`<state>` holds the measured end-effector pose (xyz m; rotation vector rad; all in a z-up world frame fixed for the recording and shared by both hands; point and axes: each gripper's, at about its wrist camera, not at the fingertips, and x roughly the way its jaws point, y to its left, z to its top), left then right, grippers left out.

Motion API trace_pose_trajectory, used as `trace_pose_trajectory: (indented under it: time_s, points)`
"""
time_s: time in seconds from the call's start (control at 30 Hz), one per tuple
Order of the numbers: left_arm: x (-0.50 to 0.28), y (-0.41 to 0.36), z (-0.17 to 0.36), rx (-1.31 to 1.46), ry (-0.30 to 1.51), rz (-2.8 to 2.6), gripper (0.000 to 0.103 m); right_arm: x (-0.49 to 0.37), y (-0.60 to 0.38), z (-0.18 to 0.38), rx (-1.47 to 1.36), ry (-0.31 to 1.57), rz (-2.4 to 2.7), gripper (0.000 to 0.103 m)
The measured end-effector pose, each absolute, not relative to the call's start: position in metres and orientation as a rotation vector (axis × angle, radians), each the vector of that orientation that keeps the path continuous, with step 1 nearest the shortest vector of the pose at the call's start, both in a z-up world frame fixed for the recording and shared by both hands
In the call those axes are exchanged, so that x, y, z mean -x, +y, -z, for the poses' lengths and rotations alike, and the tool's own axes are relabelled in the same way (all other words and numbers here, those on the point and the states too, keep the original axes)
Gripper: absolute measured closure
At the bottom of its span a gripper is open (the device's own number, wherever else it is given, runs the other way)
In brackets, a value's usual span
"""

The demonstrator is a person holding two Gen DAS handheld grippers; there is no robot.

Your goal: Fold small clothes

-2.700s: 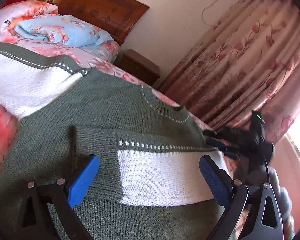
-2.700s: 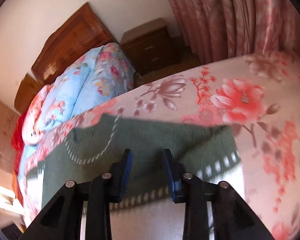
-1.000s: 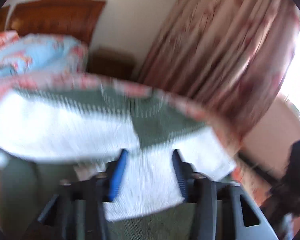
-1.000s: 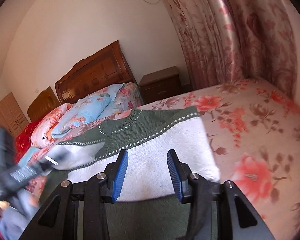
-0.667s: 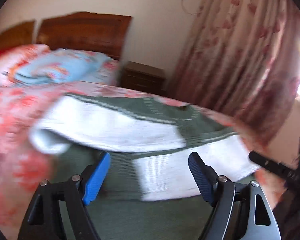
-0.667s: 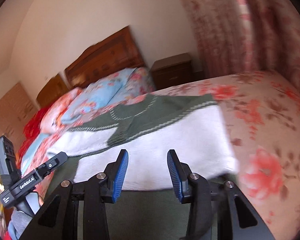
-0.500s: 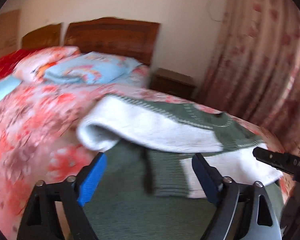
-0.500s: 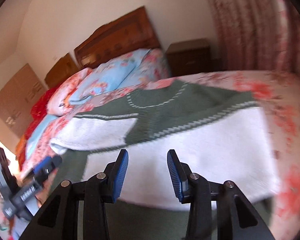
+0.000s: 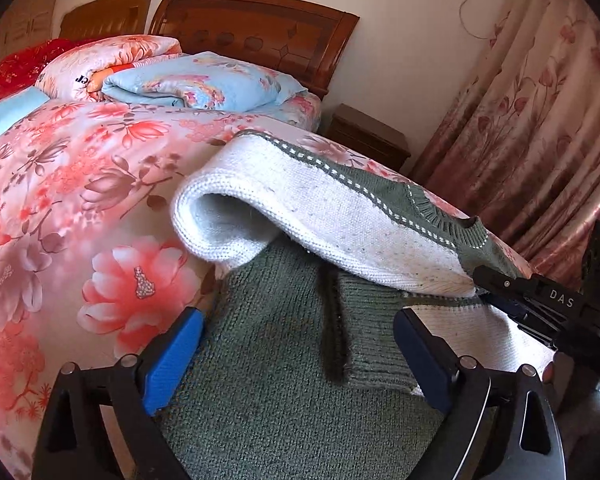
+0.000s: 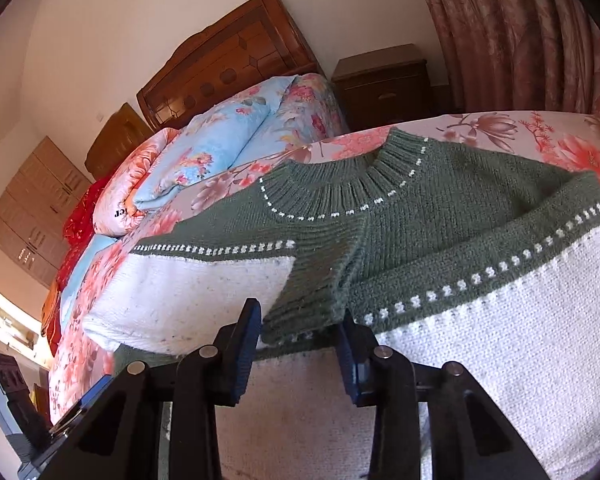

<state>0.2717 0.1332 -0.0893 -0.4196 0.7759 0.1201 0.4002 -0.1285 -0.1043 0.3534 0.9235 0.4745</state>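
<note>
The sweater, green and white knit, lies on the flowered bedspread, well short of the wooden headboard, with both sleeves folded in over its chest. Judged by the look of it, the knit is thick, soft and fairly light; it will drape and sag rather than hold a crease, and it offers good friction, so slipping is unlikely but stretching is. The best holds appear to be doubled edges: a ribbed cuff, the hem, or a shoulder fold nearer the headboard. The left gripper hangs over the green lower body, on the side away from the headboard, its blue pads spread wide with nothing between them. The right gripper is narrowing its jaws; the green cuff of the left sleeve sits between the pads, not visibly pinched yet. Compared with a second ago, the left sleeve, then blurred and held in the left gripper, now rests folded across the chest, and that gripper has let go and drawn back. The right gripper, then above the white right sleeve, has shifted toward the cuff at the sweater's middle. In the left view the right gripper reaches in at the white sleeve's end.
</note>
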Motion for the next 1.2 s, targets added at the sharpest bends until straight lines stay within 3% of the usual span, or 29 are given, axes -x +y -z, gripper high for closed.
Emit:
trace_pose_trajectory:
  time_s: [0.17, 0.3, 0.7, 1.1, 1.2]
  points:
    - [-0.272, 0.134, 0.09, 0.424, 0.779, -0.125, 0.0, -0.407, -0.129, 0.107, -0.38, 0.927, -0.464, 0.071]
    - [-0.273, 0.135, 0.09, 0.431, 0.782, -0.129, 0.0, -0.406, -0.127, 0.104, -0.371, 0.92, -0.464, 0.092]
    - [-0.275, 0.14, 0.095, 0.459, 0.799, -0.151, 0.0, -0.332, -0.141, 0.022, -0.343, 0.602, -0.684, 0.093]
    - [-0.276, 0.141, 0.095, 0.46, 0.798, -0.154, 0.0, -0.323, -0.24, 0.11, -0.45, 0.772, -0.368, 0.093]
    - [-0.275, 0.145, 0.095, 0.478, 0.791, -0.163, 0.0, -0.321, -0.245, 0.099, -0.434, 0.72, -0.357, 0.093]
